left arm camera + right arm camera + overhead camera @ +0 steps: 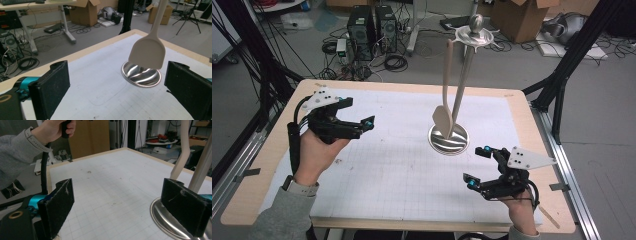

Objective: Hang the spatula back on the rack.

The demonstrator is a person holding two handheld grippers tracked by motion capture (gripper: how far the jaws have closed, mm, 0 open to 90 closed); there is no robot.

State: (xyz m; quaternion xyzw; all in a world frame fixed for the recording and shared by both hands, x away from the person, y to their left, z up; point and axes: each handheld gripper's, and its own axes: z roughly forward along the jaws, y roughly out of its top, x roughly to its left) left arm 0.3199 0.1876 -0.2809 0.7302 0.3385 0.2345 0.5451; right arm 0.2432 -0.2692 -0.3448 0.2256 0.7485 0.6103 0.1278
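A: Start with the big things. What's the ground like?

B: The table (pixel 282 150) takes up most of the high view, with a white grid mat (pixel 387 165) over it and a bare wooden border all round. The open stretch is the middle and lower centre of the frame, between the two hands.

A: And the thing to handle?

B: A cream spatula (pixel 443 107) hanging from the top disc of a metal stand (pixel 462 90), right of centre in the high view. Its blade hangs just above the stand's shiny round base (pixel 448 140). In the left gripper view the blade (pixel 148 51) sits upper right, in front of the base.

A: How would it behave?

B: I'd judge it light, smooth plastic or silicone, with a blade that may flex, and free to swing on its hook. The narrow handle is the surer place to pinch; the pole is close beside it, so there's little room on that side.

A: The grippers?

B: The left gripper (pixel 362 122) at upper left has its jaws spread wide and holds nothing. The right gripper (pixel 477 167) at lower right is likewise wide apart and empty, just near the base rim.

A: Any edge worries?

B: The right hand (pixel 522 212) is close to the table's near right corner.
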